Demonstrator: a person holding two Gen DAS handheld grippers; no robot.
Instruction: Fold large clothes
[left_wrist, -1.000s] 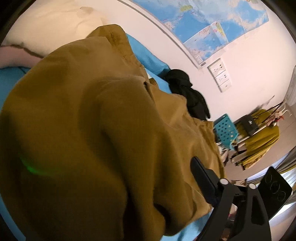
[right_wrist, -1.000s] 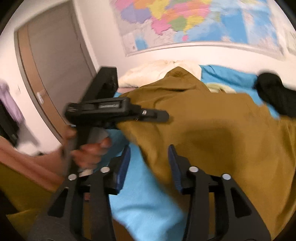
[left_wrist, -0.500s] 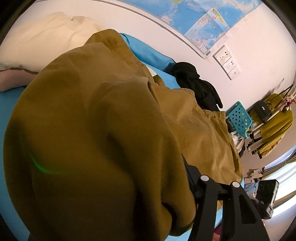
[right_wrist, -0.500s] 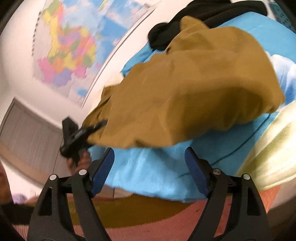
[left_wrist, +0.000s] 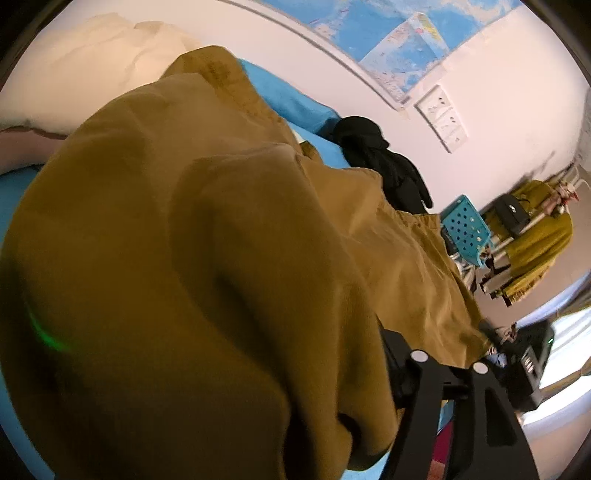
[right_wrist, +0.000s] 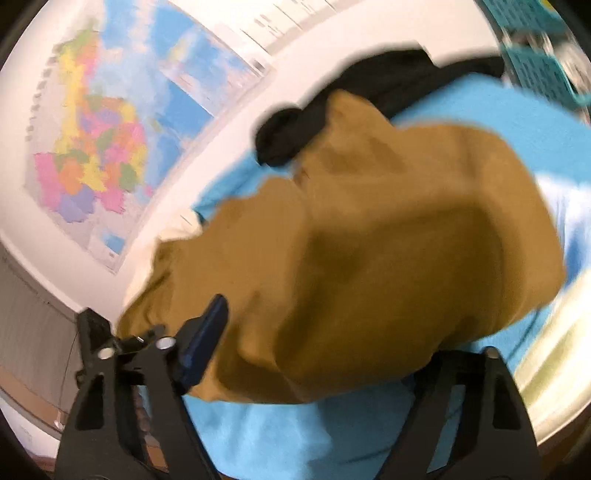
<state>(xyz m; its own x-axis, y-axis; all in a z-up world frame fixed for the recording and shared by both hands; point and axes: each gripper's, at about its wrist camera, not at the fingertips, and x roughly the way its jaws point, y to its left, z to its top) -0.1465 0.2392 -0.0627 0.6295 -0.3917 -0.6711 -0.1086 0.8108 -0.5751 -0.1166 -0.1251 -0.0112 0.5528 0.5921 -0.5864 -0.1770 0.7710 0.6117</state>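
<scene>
While the mustard garment lies heaped across the blue bed, reaching toward the wall edge beside a black garment, our left gripper is half buried under its folds; we cannot tell whether it pinches. Our right gripper has been narrowing, fingers spread around the cloth's near bulge, seemingly unpinched.

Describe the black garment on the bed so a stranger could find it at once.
Start at the wall map, then drop to the blue bed sheet beneath it. The black garment lies crumpled against the wall, at the far edge of the big mustard-brown garment. It is the only black cloth on the bed.
</scene>
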